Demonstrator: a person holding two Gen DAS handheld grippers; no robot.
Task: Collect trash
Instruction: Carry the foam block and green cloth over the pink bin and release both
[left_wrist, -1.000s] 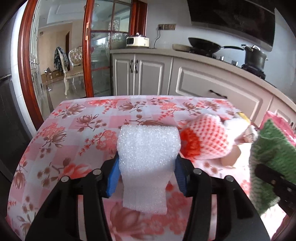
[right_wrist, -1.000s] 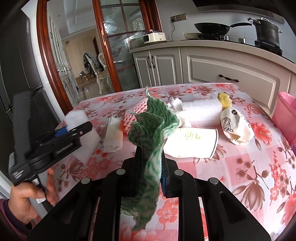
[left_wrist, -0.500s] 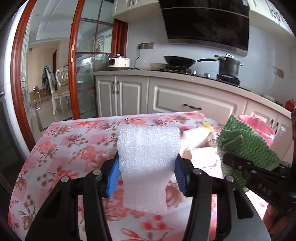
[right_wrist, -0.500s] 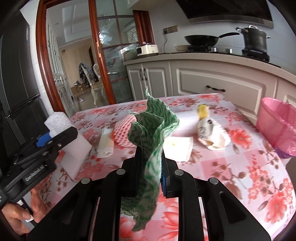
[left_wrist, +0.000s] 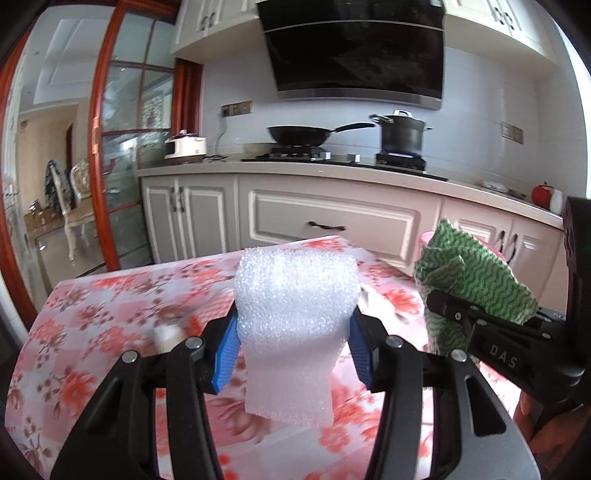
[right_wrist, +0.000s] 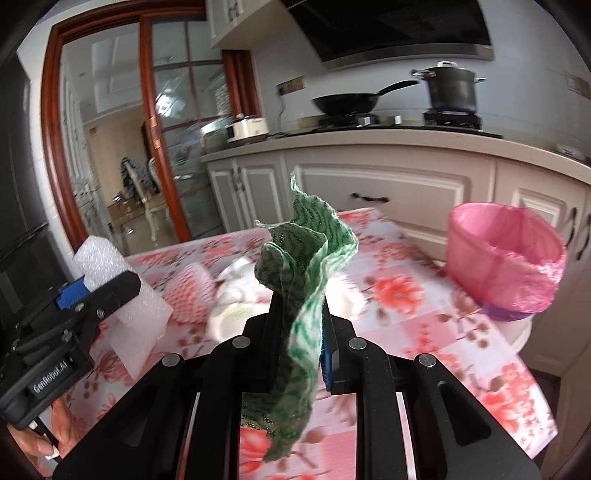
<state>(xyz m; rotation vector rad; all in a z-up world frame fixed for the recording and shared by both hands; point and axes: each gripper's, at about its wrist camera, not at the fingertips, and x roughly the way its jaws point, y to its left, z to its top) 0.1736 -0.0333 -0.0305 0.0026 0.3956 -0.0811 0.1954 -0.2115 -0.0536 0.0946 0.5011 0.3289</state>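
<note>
Two pieces of trash are lifted but not binned: the left gripper (left_wrist: 293, 328) clamps a white foam roll (left_wrist: 295, 317) and the right gripper (right_wrist: 297, 332) pinches a green cloth (right_wrist: 306, 266), both above the floral table (right_wrist: 424, 325). The pink-lined bin (right_wrist: 506, 258) stands at the table's right edge — more scraps, a red-white net sleeve (right_wrist: 190, 291) among them, lie on the table uncollected.

A white rolled sheet of foam wrap (left_wrist: 295, 332) stands upright, lifted clear of the table, at near left. Beside it to the right hangs a crumpled green-and-white wavy-patterned cloth (right_wrist: 306, 280), also raised. A pink plastic-lined round bin (right_wrist: 506, 254) stands at the far right table edge. A red-and-white foam fruit net (right_wrist: 192, 295) lies among blurred pale wrappers mid-table.
</note>
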